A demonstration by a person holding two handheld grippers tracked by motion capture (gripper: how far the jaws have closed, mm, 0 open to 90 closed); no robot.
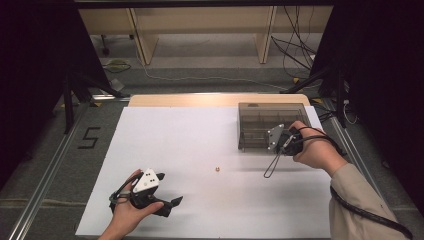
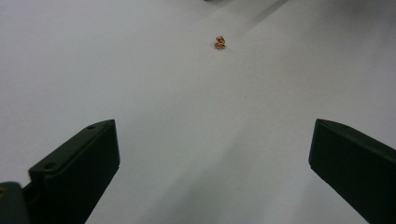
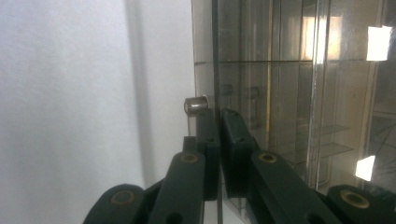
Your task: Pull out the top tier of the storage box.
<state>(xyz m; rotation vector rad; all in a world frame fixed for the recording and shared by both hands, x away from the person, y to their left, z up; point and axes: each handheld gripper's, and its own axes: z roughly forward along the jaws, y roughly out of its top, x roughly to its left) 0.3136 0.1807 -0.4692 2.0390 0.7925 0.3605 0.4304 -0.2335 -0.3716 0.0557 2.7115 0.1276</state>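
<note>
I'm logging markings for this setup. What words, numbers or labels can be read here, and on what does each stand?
"5": dark tape strips form the digit on the grey floor left of the table.
Nothing readable on the smoky clear case, the left gripper, the right gripper or the small gold piece.

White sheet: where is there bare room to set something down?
The white sheet is bare left of the clear box, down to the left gripper, and right of the small gold piece. It is crowded where the right gripper clamps the box's lid.
</note>
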